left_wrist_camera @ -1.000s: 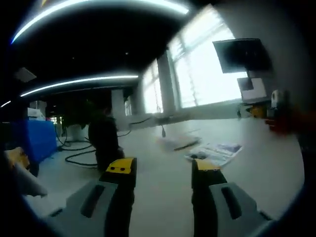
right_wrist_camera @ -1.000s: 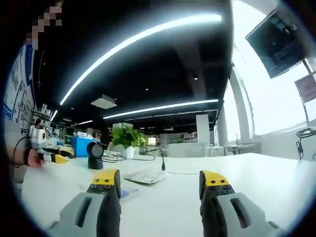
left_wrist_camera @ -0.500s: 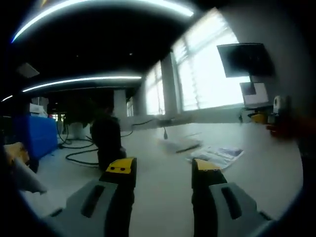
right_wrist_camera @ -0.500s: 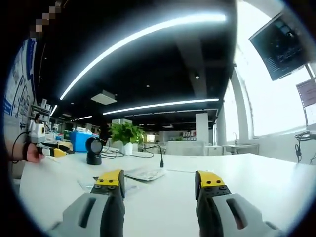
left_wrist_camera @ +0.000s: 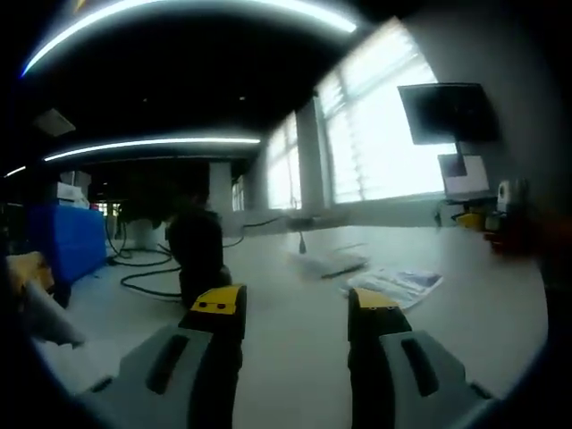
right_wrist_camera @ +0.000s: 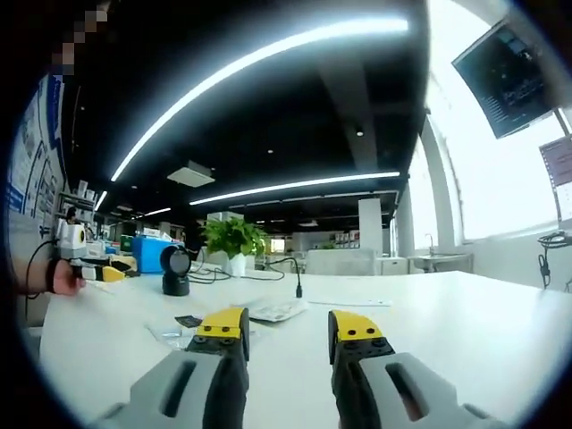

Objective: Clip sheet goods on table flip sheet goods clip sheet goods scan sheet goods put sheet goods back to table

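Because the sheet goods (left_wrist_camera: 393, 284) are thin printed packets lying flat on the white tabletop (left_wrist_camera: 295, 331), I judge them light, limp and a little slippery; they will bend when lifted, so the best hold is at a free edge or corner, taken low and almost level with the surface.

In the left gripper view the left gripper (left_wrist_camera: 295, 308) stands with its jaws moderately apart and nothing between them. The printed sheet lies ahead of it and to the right, well apart from the tips, toward the far edge of the tabletop; a second pale sheet (left_wrist_camera: 326, 263) lies just beyond it. A dark scanner (left_wrist_camera: 198, 259) stands ahead to the left.

In the right gripper view the right gripper (right_wrist_camera: 288, 323) has its jaws narrow but empty. A pale sheet (right_wrist_camera: 273, 310) lies just beyond the tips, with smaller flat pieces (right_wrist_camera: 179, 327) to its left
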`<state>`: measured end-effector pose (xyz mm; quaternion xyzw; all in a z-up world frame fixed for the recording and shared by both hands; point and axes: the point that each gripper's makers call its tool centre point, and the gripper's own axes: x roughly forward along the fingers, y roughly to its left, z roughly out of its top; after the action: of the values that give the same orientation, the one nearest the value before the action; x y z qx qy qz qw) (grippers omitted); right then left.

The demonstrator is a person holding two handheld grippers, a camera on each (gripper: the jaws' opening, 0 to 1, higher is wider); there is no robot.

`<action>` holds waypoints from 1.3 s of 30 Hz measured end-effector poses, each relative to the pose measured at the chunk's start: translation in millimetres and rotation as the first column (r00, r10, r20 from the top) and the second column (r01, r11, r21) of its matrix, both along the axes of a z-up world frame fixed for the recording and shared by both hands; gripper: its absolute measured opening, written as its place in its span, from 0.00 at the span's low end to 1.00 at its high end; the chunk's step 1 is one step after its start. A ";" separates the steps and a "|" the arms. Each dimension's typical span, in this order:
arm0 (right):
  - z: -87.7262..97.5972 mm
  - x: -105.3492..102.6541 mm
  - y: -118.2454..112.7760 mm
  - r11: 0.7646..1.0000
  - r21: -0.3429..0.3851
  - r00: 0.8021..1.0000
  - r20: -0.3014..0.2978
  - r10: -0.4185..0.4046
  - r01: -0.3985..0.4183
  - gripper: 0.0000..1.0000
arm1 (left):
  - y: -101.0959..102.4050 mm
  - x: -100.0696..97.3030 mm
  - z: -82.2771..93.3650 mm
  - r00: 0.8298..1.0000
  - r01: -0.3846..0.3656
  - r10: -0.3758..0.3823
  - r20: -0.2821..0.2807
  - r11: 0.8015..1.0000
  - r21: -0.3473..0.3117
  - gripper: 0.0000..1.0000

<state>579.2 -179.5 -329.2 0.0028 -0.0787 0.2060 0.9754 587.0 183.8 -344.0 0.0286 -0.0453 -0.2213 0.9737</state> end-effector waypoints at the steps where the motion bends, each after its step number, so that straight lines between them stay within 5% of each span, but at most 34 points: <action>1: -0.1 0.1 -0.4 1.000 0.000 1.000 0.000 -0.002 0.002 0.31 | -0.5 -0.1 0.0 1.000 0.001 -0.001 0.001 1.000 0.003 0.38; 39: -3.6 4.0 0.9 1.000 -0.014 0.999 -0.035 -0.017 0.017 0.35 | -5.2 -1.5 -2.8 1.000 0.004 -0.004 -0.006 1.000 0.031 0.38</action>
<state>583.3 -178.6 -332.8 -0.0011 -0.0604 0.1981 0.9783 585.5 178.5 -346.8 0.0429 -0.0392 -0.2239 0.9729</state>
